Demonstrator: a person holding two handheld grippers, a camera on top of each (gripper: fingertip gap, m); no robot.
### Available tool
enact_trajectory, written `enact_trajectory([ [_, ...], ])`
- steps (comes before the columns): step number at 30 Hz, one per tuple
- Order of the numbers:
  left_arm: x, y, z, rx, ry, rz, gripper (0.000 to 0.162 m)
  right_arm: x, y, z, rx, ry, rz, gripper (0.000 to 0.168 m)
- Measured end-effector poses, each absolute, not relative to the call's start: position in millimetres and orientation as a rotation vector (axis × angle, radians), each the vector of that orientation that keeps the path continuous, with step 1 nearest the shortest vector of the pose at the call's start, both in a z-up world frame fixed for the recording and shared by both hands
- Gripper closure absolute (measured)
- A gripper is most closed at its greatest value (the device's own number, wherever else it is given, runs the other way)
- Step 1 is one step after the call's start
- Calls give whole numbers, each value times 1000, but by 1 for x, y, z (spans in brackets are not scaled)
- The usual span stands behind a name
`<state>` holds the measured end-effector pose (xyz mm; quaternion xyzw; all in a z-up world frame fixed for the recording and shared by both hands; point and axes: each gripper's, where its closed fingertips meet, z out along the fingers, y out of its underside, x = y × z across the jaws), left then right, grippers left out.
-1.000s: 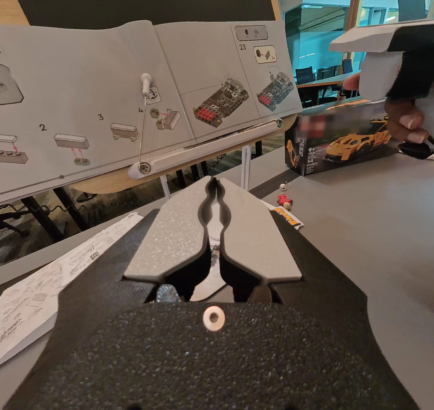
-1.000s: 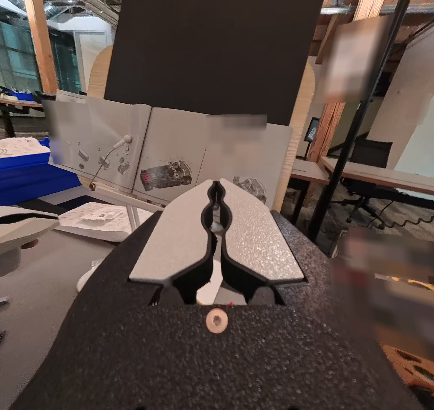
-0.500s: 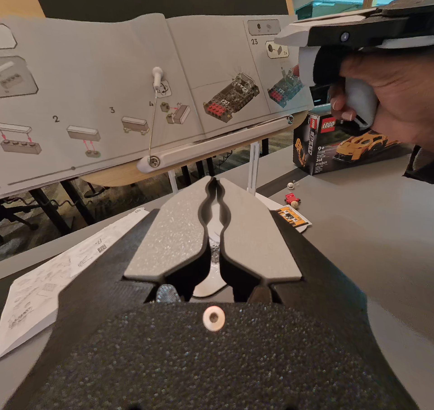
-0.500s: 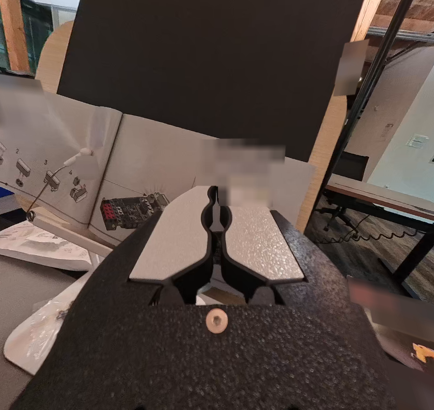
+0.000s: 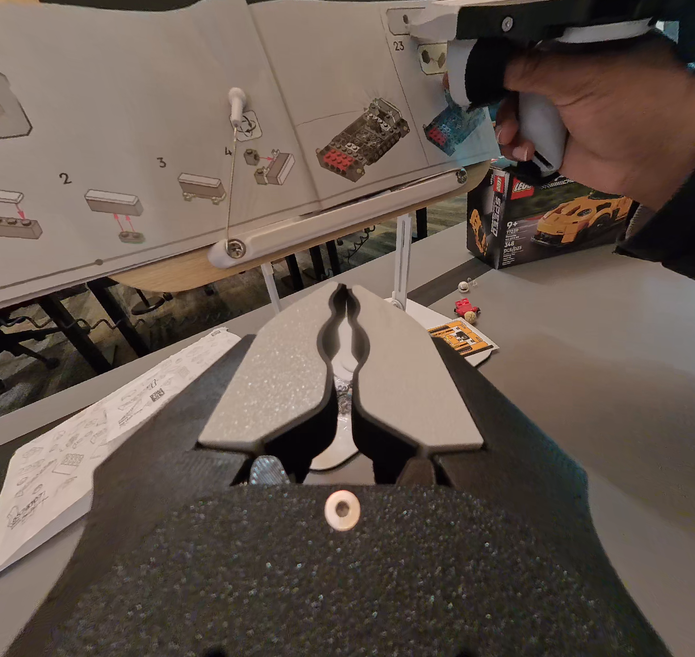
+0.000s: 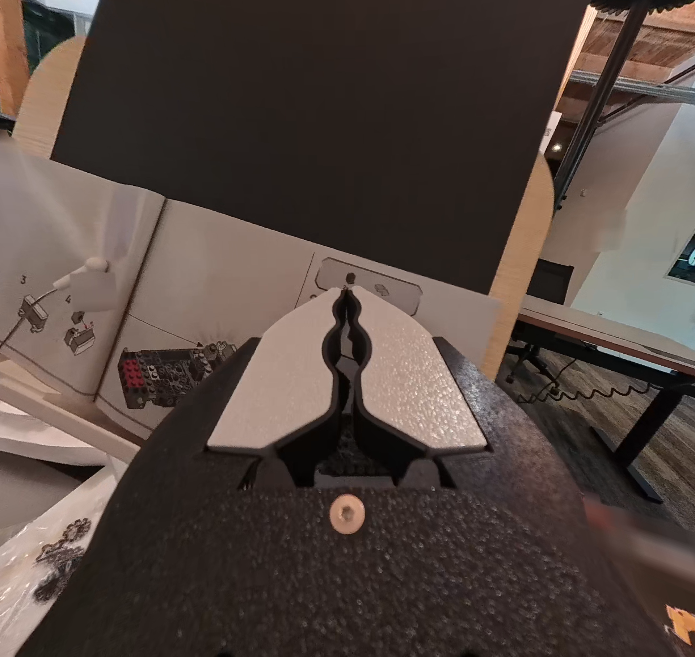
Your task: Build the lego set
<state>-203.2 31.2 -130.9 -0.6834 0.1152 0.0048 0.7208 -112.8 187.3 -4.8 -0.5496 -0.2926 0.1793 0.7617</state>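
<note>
With both the left gripper (image 5: 345, 293) and right gripper (image 6: 348, 293) closed and empty, I feared the right one, close to the booklet (image 5: 338, 86), could tear its page.

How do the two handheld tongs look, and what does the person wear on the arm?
Both tongs, left and right, have pale grey speckled fingers with wavy black inner edges, on a rough black body with one pale screw. The right one has a white handle. The person's hand shows a dark sleeve.
</note>
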Motion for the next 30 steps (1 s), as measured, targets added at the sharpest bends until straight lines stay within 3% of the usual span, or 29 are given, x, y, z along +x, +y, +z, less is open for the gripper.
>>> enact_trajectory([
  [30, -197, 31, -134, -1517, 276, -1, 162, -103, 183, -8, -1176, -697, 321, 166],
])
